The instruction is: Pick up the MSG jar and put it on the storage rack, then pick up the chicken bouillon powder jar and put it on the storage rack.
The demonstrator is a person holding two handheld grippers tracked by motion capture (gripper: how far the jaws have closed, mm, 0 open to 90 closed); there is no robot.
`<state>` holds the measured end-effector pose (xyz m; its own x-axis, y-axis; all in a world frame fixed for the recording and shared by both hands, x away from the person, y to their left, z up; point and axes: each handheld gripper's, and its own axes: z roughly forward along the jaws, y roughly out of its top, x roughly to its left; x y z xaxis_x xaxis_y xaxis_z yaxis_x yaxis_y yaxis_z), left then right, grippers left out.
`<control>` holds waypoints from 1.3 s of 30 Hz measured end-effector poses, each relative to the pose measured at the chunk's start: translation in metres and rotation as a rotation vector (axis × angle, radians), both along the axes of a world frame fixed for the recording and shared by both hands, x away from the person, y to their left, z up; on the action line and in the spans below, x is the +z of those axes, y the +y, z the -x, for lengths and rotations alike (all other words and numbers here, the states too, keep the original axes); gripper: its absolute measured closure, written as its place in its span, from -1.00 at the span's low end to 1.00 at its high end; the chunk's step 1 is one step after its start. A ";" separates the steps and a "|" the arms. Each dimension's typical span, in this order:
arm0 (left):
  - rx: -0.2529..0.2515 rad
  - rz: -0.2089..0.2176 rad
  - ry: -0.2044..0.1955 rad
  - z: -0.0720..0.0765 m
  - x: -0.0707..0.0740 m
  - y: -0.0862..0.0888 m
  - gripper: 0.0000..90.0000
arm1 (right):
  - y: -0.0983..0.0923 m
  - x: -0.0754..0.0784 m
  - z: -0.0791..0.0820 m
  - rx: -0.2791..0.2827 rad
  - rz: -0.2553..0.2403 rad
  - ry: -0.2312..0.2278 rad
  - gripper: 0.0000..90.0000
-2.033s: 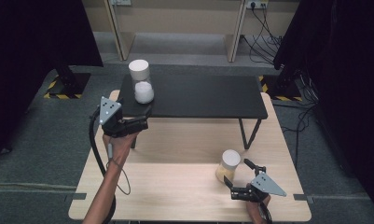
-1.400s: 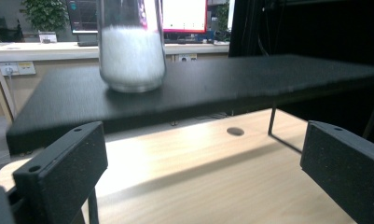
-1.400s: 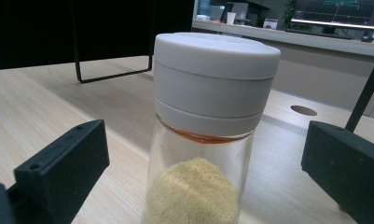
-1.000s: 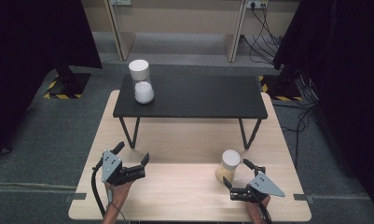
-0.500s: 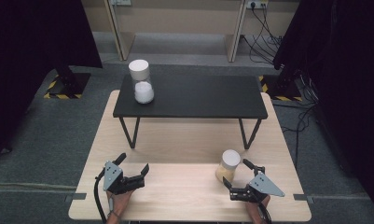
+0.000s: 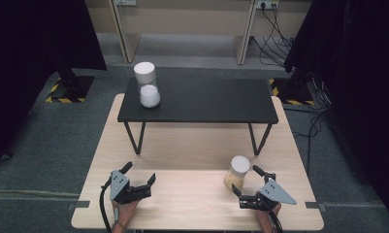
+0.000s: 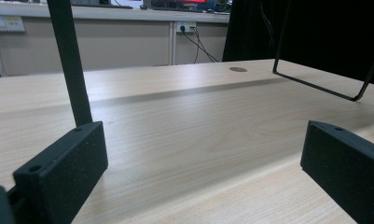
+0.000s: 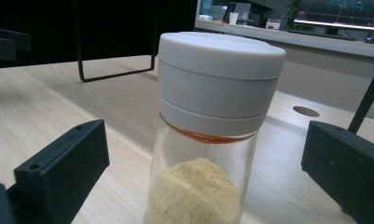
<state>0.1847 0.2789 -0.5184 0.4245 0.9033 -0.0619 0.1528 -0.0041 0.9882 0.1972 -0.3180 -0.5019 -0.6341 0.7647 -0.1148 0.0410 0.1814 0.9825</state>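
Note:
A glass jar of yellow powder [image 6: 238,172] [image 8: 208,140] with a white lid stands on the wooden table [image 6: 182,150] at the front right. My right gripper [image 6: 244,179] [image 8: 203,179] is open just behind it, and the jar stands between the two jaws without touching them. My left gripper [image 6: 140,172] [image 7: 203,177] is open at the front left, low over bare wood, with nothing between its jaws. A second jar, holding white powder [image 6: 147,90], stands upright on the left end of the black raised shelf [image 6: 206,102].
The black shelf rests on thin wire legs [image 6: 134,138] [image 7: 315,84] across the far half of the table. One leg [image 7: 72,65] rises close ahead of my left gripper. Dark curtains and cables lie beyond the table.
My left gripper has drawn back from beside the shelf to the table's front left and come down low. The right gripper and both jars have stayed put.

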 end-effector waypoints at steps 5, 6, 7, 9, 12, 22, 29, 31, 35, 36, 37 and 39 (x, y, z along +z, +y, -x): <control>-0.008 -0.013 0.003 -0.001 0.001 -0.001 -1.00 | -0.001 0.000 0.000 0.003 -0.002 -0.002 -0.99; -0.010 -0.017 0.003 -0.001 0.001 -0.001 -1.00 | -0.001 -0.001 0.001 0.003 -0.003 -0.003 -0.99; -0.012 -0.022 0.001 -0.001 0.001 -0.002 -1.00 | -0.001 -0.001 0.001 0.004 -0.003 -0.004 -0.99; -0.014 -0.030 -0.002 -0.001 0.001 -0.002 -1.00 | -0.001 -0.001 0.000 0.007 -0.003 -0.004 -0.99; -0.014 -0.033 -0.003 -0.001 0.001 -0.002 -1.00 | -0.001 0.000 -0.001 0.012 0.000 -0.004 -0.99; -0.018 -0.034 -0.004 -0.002 0.001 -0.002 -1.00 | -0.001 0.000 -0.001 0.014 0.006 -0.006 -0.99; -0.020 -0.040 -0.002 -0.002 0.002 -0.003 -1.00 | 0.000 0.000 0.000 0.010 0.009 -0.009 -0.99; -0.021 -0.042 -0.004 -0.001 0.002 -0.003 -1.00 | 0.000 0.000 0.001 0.005 0.008 -0.009 -0.99; -0.029 -0.050 -0.005 -0.002 0.002 -0.003 -1.00 | 0.001 0.000 0.000 0.012 0.017 -0.012 -0.99; -0.031 -0.050 -0.005 -0.002 0.002 -0.003 -1.00 | 0.000 0.000 0.000 0.014 0.016 -0.013 -0.99; -0.033 -0.049 -0.005 -0.003 0.002 -0.003 -1.00 | 0.000 0.000 0.000 0.016 0.011 -0.012 -0.99; -0.031 -0.045 -0.005 -0.003 0.002 -0.003 -1.00 | -0.002 -0.001 0.000 0.015 -0.003 -0.009 -0.99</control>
